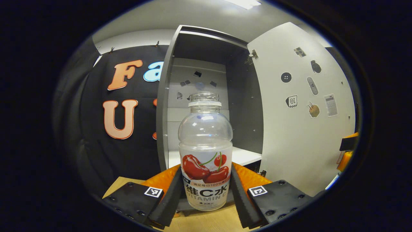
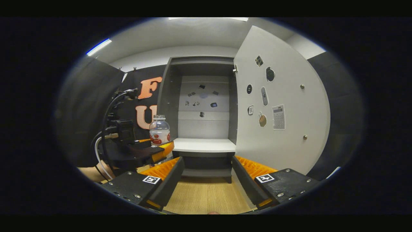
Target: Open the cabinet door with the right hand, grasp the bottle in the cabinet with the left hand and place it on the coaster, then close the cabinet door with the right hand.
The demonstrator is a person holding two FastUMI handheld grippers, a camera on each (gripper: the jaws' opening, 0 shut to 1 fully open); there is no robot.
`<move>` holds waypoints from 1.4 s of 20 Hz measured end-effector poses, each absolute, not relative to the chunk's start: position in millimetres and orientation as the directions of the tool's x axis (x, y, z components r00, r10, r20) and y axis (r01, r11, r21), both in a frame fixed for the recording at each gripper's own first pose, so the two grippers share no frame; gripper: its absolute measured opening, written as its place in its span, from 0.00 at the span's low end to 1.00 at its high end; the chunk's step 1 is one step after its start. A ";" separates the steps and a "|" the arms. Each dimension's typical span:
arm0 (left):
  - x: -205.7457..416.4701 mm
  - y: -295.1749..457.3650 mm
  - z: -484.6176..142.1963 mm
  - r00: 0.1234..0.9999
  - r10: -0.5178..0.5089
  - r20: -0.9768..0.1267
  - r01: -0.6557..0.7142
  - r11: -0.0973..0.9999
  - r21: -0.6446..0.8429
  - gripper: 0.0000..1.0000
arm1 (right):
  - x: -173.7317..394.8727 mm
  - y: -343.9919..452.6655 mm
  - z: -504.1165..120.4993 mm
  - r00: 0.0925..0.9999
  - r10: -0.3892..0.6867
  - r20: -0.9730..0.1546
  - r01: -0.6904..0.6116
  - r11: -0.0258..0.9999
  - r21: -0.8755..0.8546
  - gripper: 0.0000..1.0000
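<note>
Left tongs (image 1: pixel 206 196) clamp the bottle (image 1: pixel 205 151); right tongs (image 2: pixel 207 180) gape wide, empty.

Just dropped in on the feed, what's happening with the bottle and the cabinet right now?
The left gripper is shut on the bottle, holding it upright outside the cabinet, to the left of its opening. The cabinet door stands wide open and the shelf looks bare. The right gripper is open and holds nothing, pointed at the cabinet above the wooden table. I can't make out the coaster.
</note>
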State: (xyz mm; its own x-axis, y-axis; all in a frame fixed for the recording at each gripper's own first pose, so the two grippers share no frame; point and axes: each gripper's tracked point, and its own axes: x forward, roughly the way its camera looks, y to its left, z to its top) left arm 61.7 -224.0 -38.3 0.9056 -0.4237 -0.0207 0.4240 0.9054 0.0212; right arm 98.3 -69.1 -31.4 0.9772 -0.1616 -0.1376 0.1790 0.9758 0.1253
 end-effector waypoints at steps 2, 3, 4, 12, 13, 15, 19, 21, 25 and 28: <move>52.8 -210.0 -48.1 0.912 -0.409 -0.029 0.410 0.912 0.021 0.83 | 100.6 -61.4 -25.4 0.982 -0.147 -0.119 0.162 0.978 0.130 0.92; 52.0 -201.6 -56.0 0.913 -0.406 -0.033 0.407 0.913 0.017 0.82 | 103.6 -59.1 -23.9 0.984 -0.142 -0.107 0.156 0.979 0.133 0.92; 48.7 -195.5 -61.8 0.913 -0.407 -0.038 0.408 0.913 0.015 0.82 | 106.6 -56.9 -22.6 0.985 -0.139 -0.098 0.152 0.979 0.136 0.92; 22.0 -143.3 -118.8 0.921 -0.389 -0.008 0.388 0.916 0.106 0.82 | 109.7 -31.8 -34.1 0.984 -0.104 -0.143 0.126 0.980 0.151 0.92; 17.3 -139.9 -130.0 0.919 -0.394 -0.013 0.392 0.912 0.118 0.82 | 109.9 -29.4 -36.2 0.983 -0.103 -0.151 0.125 0.981 0.150 0.92; 8.5 -136.1 -151.5 0.913 -0.408 -0.021 0.408 0.906 0.113 0.82 | 110.8 -26.4 -37.2 0.982 -0.107 -0.155 0.130 0.981 0.147 0.92; -7.0 -118.6 -198.5 0.913 -0.403 -0.059 0.406 0.911 0.070 0.82 | 111.7 -23.5 -43.0 0.978 -0.121 -0.172 0.142 0.983 0.117 0.92; -7.7 -111.9 -218.8 0.916 -0.392 -0.080 0.397 0.916 0.055 0.82 | 110.4 -22.9 -48.8 0.972 -0.126 -0.197 0.148 0.984 0.102 0.92; -14.3 -102.7 -259.1 0.912 -0.391 -0.123 0.398 0.917 0.034 0.82 | 110.6 -16.1 -56.8 0.964 -0.127 -0.232 0.153 0.983 0.101 0.92; -18.3 -95.5 -293.3 0.907 -0.385 -0.170 0.394 0.919 0.023 0.82 | 110.4 -11.4 -64.2 0.956 -0.116 -0.269 0.146 0.985 0.095 0.92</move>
State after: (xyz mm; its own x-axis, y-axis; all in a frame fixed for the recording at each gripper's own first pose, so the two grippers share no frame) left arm -18.3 -95.5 -293.3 0.9073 -0.3849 -0.1696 0.3941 0.9188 0.0232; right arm 110.4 -11.4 -64.2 0.9561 -0.1162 -0.2690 0.1464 0.9847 0.0948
